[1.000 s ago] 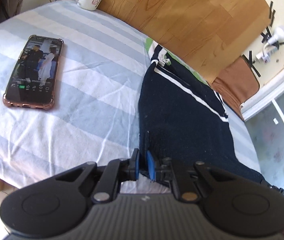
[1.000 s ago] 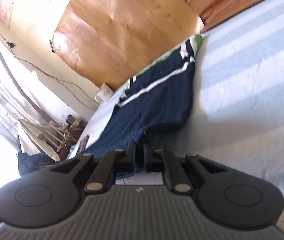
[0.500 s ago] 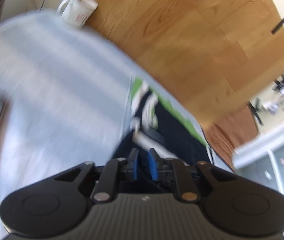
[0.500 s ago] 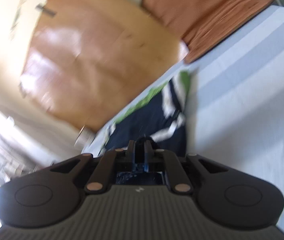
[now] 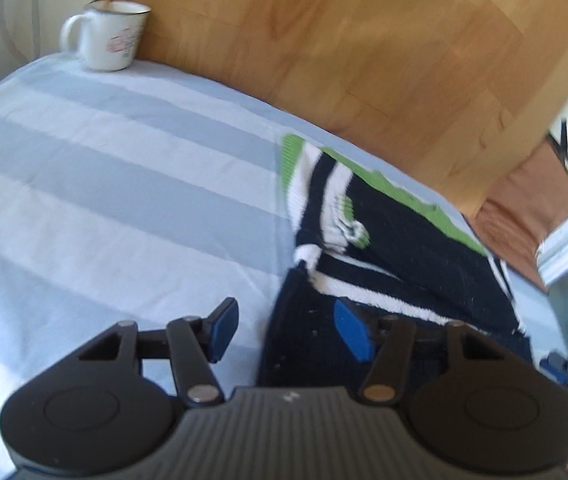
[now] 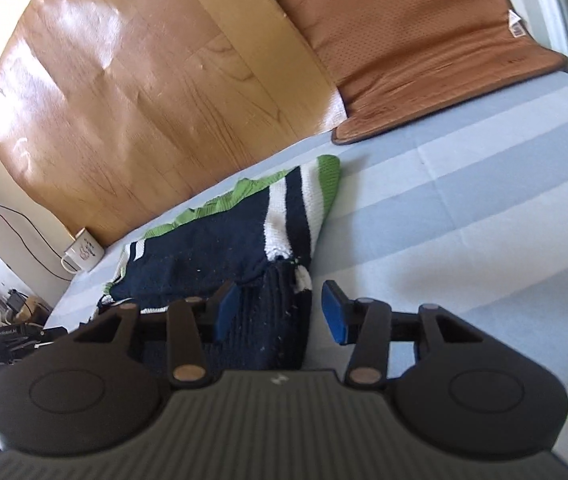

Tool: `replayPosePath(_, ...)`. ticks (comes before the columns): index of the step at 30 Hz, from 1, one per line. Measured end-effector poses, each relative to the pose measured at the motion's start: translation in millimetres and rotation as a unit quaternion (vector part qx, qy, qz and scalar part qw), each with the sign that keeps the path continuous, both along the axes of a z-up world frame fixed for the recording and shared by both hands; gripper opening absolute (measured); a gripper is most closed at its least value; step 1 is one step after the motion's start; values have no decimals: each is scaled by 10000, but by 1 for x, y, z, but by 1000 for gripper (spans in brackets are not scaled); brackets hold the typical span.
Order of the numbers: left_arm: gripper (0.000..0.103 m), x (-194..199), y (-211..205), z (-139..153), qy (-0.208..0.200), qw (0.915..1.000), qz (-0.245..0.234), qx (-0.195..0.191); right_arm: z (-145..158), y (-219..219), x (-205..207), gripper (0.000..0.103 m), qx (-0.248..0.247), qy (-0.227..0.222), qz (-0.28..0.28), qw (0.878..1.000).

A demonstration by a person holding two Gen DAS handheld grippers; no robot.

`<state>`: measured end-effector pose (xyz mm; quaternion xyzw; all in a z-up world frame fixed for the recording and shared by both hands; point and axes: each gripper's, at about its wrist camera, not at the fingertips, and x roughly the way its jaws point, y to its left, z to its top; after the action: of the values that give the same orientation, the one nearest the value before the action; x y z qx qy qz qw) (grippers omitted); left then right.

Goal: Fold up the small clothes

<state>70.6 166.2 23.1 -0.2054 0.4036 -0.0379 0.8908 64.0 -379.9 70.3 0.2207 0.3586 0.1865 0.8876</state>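
lying folded near the mug, the sweater sits between both just-opening grippers. left gripper and right gripper grip nothing. a snagged pad could undo the fold.

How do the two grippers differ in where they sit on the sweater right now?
The left gripper straddles the left edge of the folded sweater; the right gripper straddles its right edge. Left's right pad is over knit, right's left pad is. Both have just been opening, pressing nothing.
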Motion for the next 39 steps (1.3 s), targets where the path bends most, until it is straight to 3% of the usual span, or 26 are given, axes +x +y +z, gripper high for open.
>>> replayPosePath(1, 37, 3, -8, -2, 13, 9999, -102, 129, -3, 7, 7, 50, -119, 42, 56, 9999)
replayPosePath(2, 29, 6, -15, -4, 36, 9994, -222, 266, -6, 15, 11, 41, -315, 96, 113, 9994)
replayPosePath(3, 14, 8, -24, -6, 48, 9984, -299, 474, -7, 21, 11, 11, -559, 89, 117, 9983)
replayPosePath(6, 11, 5, -39, -1, -105, 9940, -455, 984, 5, 27, -2, 11, -792, -441, 9, 9959)
replayPosePath(9, 11, -7, -41, 18, -532, 9912, -433, 1128, 20, 29, -18, 11, -877, -996, -146, 9911)
replayPosePath(11, 11, -9, -41, 29, -798, 9902, -313, 1104, 21, 33, -19, 11, -986, -1134, -280, 9882)
replayPosePath(14, 11, 8, -45, 30, -815, 9907, -89, 1084, 7, 34, 0, 11, -1048, -837, -471, 9898)
replayPosePath(16, 11, 26, -53, 17, -675, 9883, 18, 1367, -10, 36, 15, 13, -1125, -389, -516, 9915)
replayPosePath(18, 16, 44, -55, -6, -158, 9864, 97, 1633, -16, 33, 13, 23, -1060, -297, -596, 9921)
replayPosePath(20, 21, 37, -53, -8, -273, 9854, 121, 1675, -7, 25, 2, 32, -939, -350, -498, 9937)
replayPosePath(21, 23, 30, -51, -4, -320, 9849, 84, 1701, -2, 18, -6, 42, -818, -418, -451, 9947)
replayPosePath(24, 38, 5, -36, 11, -428, 9874, 142, 1520, 6, -1, -34, 49, -289, -459, -248, 9982)
replayPosePath(29, 51, -40, -15, 14, -213, 9975, -242, 632, -8, -19, -77, 50, 495, -39, -56, 9988)
replayPosePath(32, 63, -60, -10, 4, 159, 9990, -393, 159, -20, -21, -90, 51, 929, 322, -137, 9951)
replayPosePath(35, 82, -68, -3, -5, 348, 9966, -460, -582, -30, -18, -89, 56, 1350, 551, -177, 9892)
replayPosePath(36, 82, -68, -3, -7, 356, 9953, -456, -772, -30, -15, -86, 56, 1410, 545, -220, 9883)
replayPosePath(38, 70, -66, -10, -6, 323, 9969, -336, -640, -27, -5, -79, 53, 1327, 544, -205, 9895)
replayPosePath(39, 38, -62, -14, -7, 355, 9975, -300, -532, -27, 0, -75, 35, 1176, 578, -189, 9912)
